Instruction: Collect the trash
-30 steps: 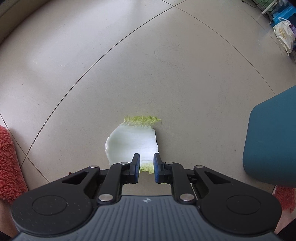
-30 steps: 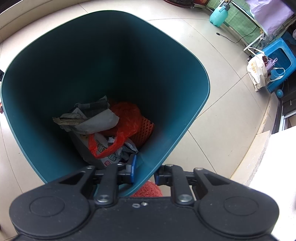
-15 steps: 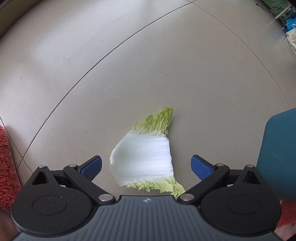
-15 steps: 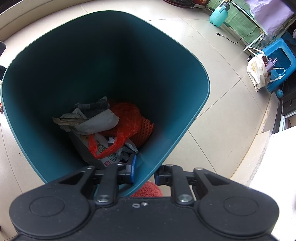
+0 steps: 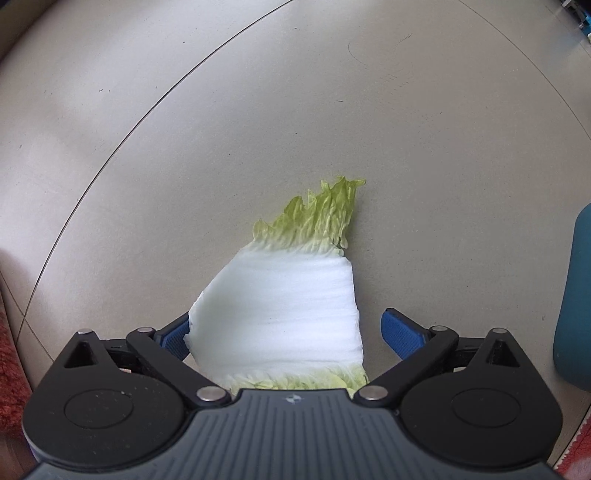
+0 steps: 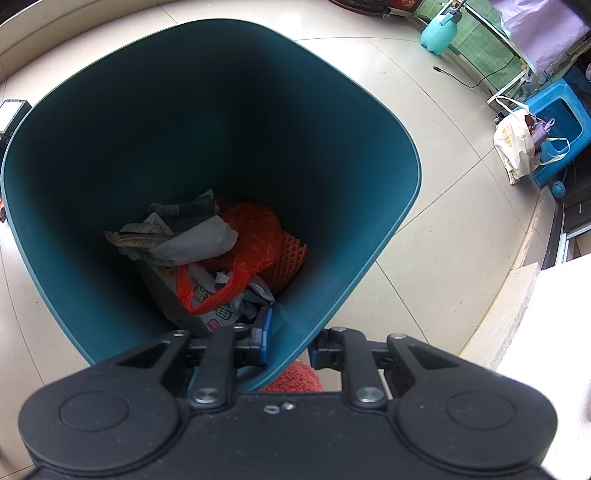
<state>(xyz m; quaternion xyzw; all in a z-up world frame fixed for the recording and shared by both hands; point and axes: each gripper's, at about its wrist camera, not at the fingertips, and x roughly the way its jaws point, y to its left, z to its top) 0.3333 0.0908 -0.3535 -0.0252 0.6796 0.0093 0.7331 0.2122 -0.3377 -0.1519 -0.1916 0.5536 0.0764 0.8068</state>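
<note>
A piece of cabbage leaf (image 5: 284, 306), white with green frilly edges, lies on the beige tiled floor. My left gripper (image 5: 284, 334) is open wide just above it, one blue pad on each side of the leaf's near end. My right gripper (image 6: 290, 341) is shut on the near rim of the teal trash bin (image 6: 373, 254), one finger inside and one outside. The bin holds crumpled paper (image 6: 184, 240), a red plastic bag (image 6: 255, 236) and wrappers. The bin's side also shows at the right edge of the left wrist view (image 5: 576, 295).
A red fluffy mat lies at the left edge (image 5: 11, 373) and under the bin (image 6: 295, 378). At the far right stand a blue stool (image 6: 565, 118) with a white bag (image 6: 515, 147), a teal spray bottle (image 6: 439, 31) and a cable.
My left gripper opened from nearly shut to wide open and moved down closer over the cabbage leaf. The right gripper and the bin have not moved.
</note>
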